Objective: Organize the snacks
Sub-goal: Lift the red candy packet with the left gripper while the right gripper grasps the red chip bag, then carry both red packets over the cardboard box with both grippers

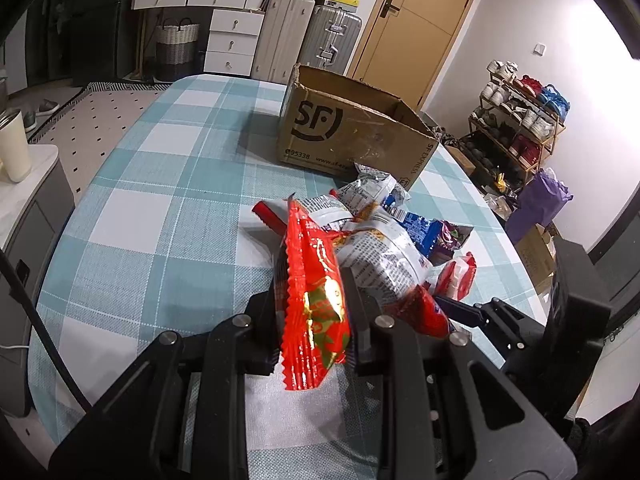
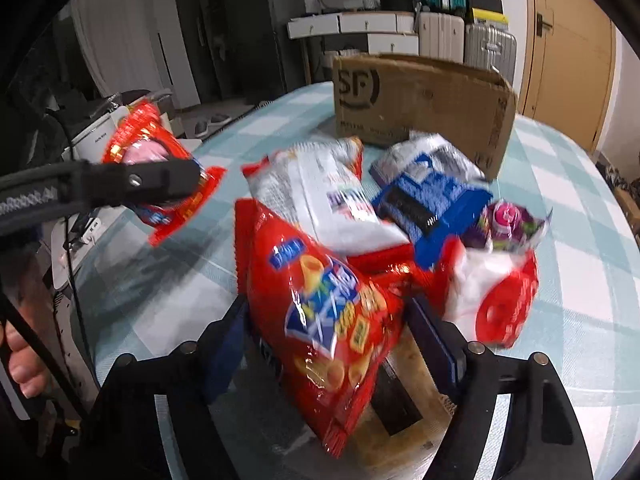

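Note:
My left gripper (image 1: 316, 320) is shut on a small red snack packet (image 1: 314, 280) and holds it upright above the checked table (image 1: 160, 200). The right wrist view shows that packet (image 2: 156, 160) hanging at the left. My right gripper (image 2: 326, 340) has its blue pads (image 2: 228, 344) against both sides of a large red bag of ring snacks (image 2: 332, 320). Behind it lie a white bag (image 2: 332, 196), a blue packet (image 2: 436, 204), a purple packet (image 2: 512, 220) and a red-and-white packet (image 2: 500, 300). An open cardboard box (image 1: 352, 136) stands behind the pile.
A red stick-shaped snack (image 1: 268, 214) lies left of the pile. A white cup (image 1: 14, 148) stands on a side unit to the left. Suitcases, drawers and a shoe rack (image 1: 520, 120) line the room. A hand (image 2: 24, 364) shows at the left edge.

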### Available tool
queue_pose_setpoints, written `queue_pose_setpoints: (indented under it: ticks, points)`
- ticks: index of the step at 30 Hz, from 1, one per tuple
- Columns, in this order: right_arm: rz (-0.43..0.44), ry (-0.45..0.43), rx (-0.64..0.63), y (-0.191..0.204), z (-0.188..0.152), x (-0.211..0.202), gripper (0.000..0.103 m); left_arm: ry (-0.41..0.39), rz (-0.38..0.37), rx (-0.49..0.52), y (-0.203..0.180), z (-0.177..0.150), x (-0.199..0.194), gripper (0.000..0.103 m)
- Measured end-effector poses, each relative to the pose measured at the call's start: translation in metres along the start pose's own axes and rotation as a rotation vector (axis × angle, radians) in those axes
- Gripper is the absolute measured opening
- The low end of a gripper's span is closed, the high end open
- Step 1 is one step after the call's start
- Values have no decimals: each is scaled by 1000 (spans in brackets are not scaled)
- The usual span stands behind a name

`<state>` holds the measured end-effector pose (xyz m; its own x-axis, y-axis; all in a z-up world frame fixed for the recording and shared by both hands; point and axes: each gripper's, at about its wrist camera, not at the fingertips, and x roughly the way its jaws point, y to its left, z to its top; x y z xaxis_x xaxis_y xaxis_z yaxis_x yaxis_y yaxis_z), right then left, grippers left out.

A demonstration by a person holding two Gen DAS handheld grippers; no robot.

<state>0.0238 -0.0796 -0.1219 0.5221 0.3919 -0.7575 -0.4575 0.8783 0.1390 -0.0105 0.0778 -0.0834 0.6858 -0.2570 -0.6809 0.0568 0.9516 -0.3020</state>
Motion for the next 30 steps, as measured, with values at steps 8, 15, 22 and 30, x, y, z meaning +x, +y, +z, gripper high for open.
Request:
queue_pose_setpoints:
  ticks: [8,15,22,30]
  points:
    - [73,-22,65,-15,2,4,62,1,-1,-3,1,0,-1,21]
    - [89,-52,90,-24,0,-2,57,1,2,2,-1,0,-1,22]
    - [94,-72,115,-26,-8,-14,55,1,0,3,-1,0,-2,22]
    - [96,-143,161,-36,-6,-34,55,-4,14,14,-3,5,-5,22]
